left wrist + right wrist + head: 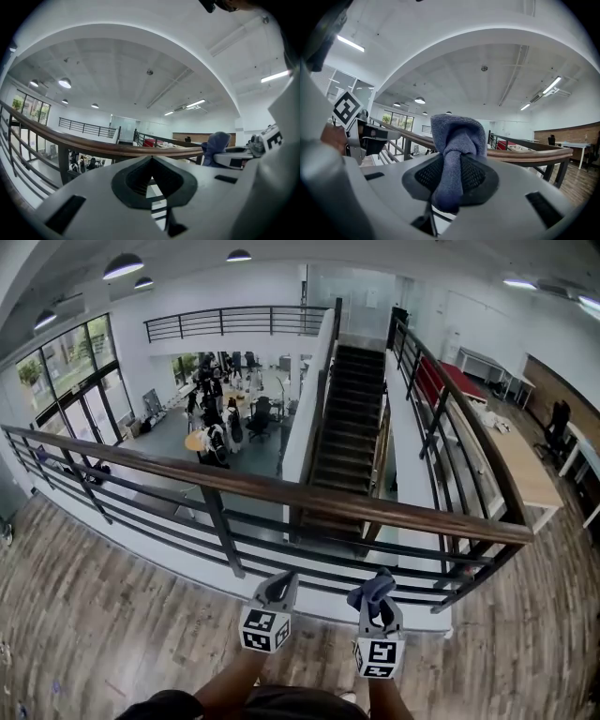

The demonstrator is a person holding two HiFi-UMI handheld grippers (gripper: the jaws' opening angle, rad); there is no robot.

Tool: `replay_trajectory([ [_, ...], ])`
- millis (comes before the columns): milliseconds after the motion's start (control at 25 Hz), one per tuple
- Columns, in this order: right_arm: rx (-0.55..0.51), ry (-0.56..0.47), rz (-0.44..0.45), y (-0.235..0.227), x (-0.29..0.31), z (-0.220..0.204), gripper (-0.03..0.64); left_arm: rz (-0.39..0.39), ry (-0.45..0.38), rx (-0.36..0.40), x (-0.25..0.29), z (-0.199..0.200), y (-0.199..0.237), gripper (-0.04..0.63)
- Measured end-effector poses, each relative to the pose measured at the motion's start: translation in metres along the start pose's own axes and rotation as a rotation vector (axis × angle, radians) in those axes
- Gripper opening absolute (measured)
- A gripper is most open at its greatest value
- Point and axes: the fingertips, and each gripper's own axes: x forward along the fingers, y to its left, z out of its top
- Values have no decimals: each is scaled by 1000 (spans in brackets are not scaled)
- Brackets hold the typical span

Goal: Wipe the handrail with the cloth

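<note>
A person stands on an upper wooden floor (pixel 112 615), looking down over a handrail (pixel 281 491) into an open hall. Two claws are held out side by side, low in the head view, both short of the handrail and not touching it.

The left claw (pixel 278 589) has its jaws pressed together with nothing between them. The right claw (pixel 377 598) has its jaws clamped on a blue-grey cloth (pixel 457 136). The cloth is pinched in the middle, with a bunched fold standing above the jaws and a tail hanging below them.

The handrail is a brown wooden bar on dark metal posts. It runs across in front of both claws, from far left to a corner at the right. There it turns away alongside a dark staircase (pixel 349 418). In both gripper views the handrail lies beyond the jaw tips, apart from them.
</note>
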Motion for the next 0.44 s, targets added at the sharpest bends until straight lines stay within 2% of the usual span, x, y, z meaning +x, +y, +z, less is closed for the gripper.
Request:
replay_trajectory([
  [200,-9,-6,3,3,-1,-8,95,-5,-8,-3,-2,-11,-1,-2],
  [440,-20,-33,-23,-2,27,0,95,-43,-39,19,27,0,7,-2],
])
